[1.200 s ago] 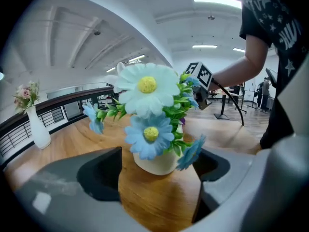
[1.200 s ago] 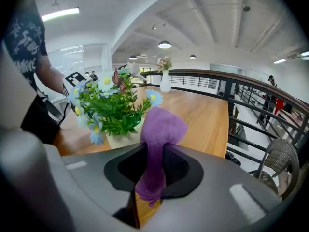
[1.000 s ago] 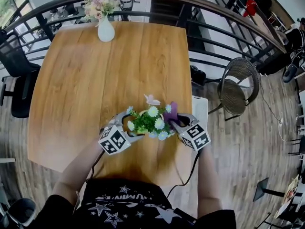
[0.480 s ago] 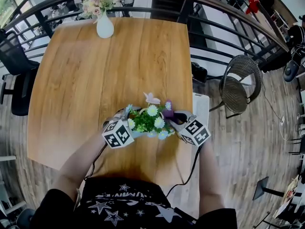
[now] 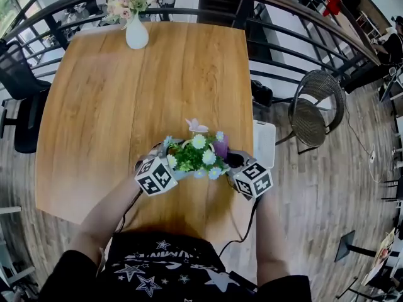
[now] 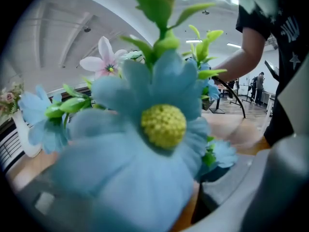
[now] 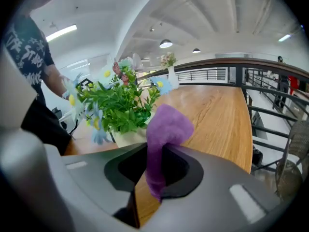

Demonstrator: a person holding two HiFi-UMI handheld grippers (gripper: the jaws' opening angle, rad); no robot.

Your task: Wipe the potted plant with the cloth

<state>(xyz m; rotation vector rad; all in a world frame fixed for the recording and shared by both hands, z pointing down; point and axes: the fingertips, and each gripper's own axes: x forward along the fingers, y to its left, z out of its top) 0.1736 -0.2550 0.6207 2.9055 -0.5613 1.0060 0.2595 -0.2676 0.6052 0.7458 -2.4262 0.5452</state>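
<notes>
The potted plant (image 5: 195, 156), green leaves with pale blue and white flowers in a cream pot (image 7: 128, 137), stands near the front edge of the wooden table (image 5: 126, 106). My left gripper (image 5: 171, 168) reaches in from the plant's left, jaws wide on either side of the pot and closed on it. A blue flower (image 6: 159, 129) fills the left gripper view and hides the pads. My right gripper (image 5: 232, 159) sits at the plant's right, shut on a purple cloth (image 7: 166, 129). The cloth (image 5: 221, 146) touches the leaves on the right side.
A white vase of flowers (image 5: 137, 33) stands at the table's far edge. A dark railing (image 5: 283, 43) curves behind the table. A wicker chair (image 5: 315, 109) and a white object (image 5: 264, 142) are to the right, and a black chair (image 5: 25, 106) to the left.
My right gripper has rolled a little and drawn closer to the plant with the cloth. The left gripper and the pot have stayed in place.
</notes>
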